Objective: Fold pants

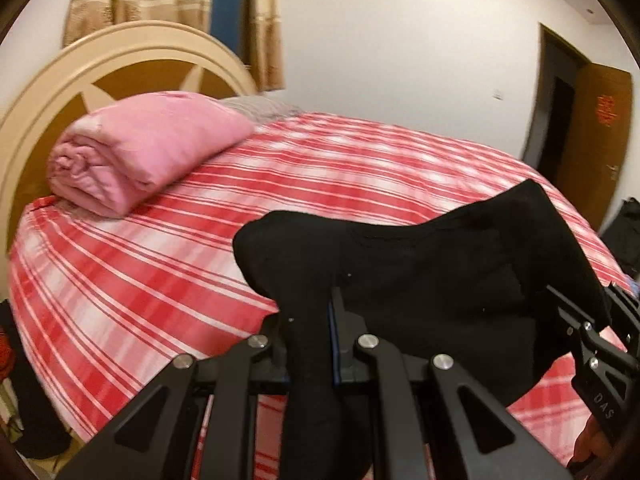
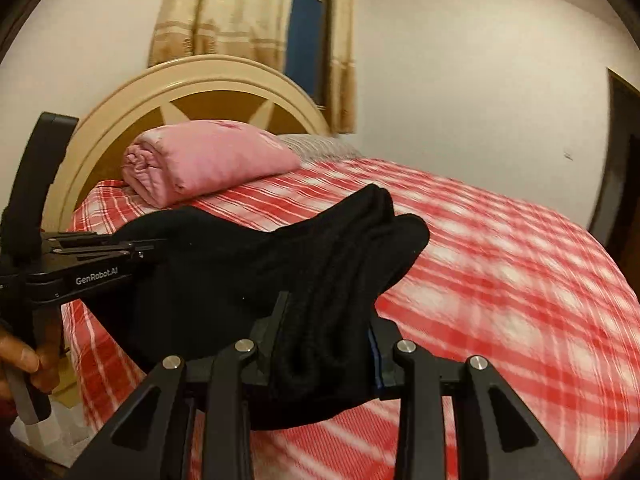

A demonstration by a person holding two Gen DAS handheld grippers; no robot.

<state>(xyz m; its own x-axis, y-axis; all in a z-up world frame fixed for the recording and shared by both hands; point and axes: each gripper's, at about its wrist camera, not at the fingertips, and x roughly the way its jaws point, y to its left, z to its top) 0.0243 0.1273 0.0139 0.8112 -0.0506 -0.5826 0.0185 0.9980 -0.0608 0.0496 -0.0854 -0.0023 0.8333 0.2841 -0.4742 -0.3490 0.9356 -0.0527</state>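
The black pants (image 1: 440, 264) hang bunched over the red plaid bed (image 1: 168, 280), pinched at one edge by the left gripper (image 1: 310, 320), jaws nearly closed on a thin fold, and at the other by the right gripper (image 2: 328, 332), jaws clamped on a thicker wad. A folded pink blanket (image 1: 136, 152) lies at ten o'clock by the headboard (image 2: 192, 80). The dark cloth hides both grippers' fingertips and swallows its own creases; the bed's plaid is blurred.
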